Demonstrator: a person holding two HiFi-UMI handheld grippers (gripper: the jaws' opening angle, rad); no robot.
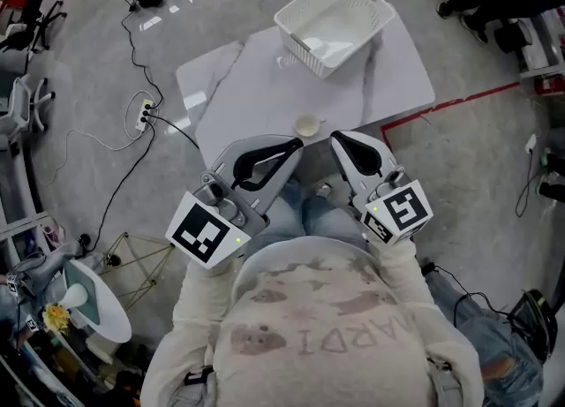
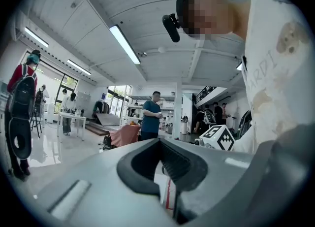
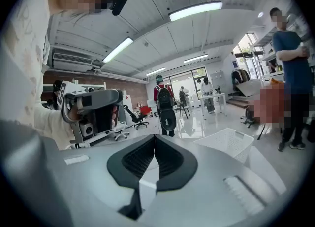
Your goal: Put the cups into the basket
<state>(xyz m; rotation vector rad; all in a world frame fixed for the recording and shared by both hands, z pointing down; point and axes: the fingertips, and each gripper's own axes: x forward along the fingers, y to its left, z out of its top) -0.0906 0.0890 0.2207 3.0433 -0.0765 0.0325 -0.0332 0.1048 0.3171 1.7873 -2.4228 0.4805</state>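
The left gripper and right gripper, jaws together on nothing, are pointing toward the cup just ahead (left tip seems nearer), the basket lying well beyond.

White table, power strip on floor, red floor tape
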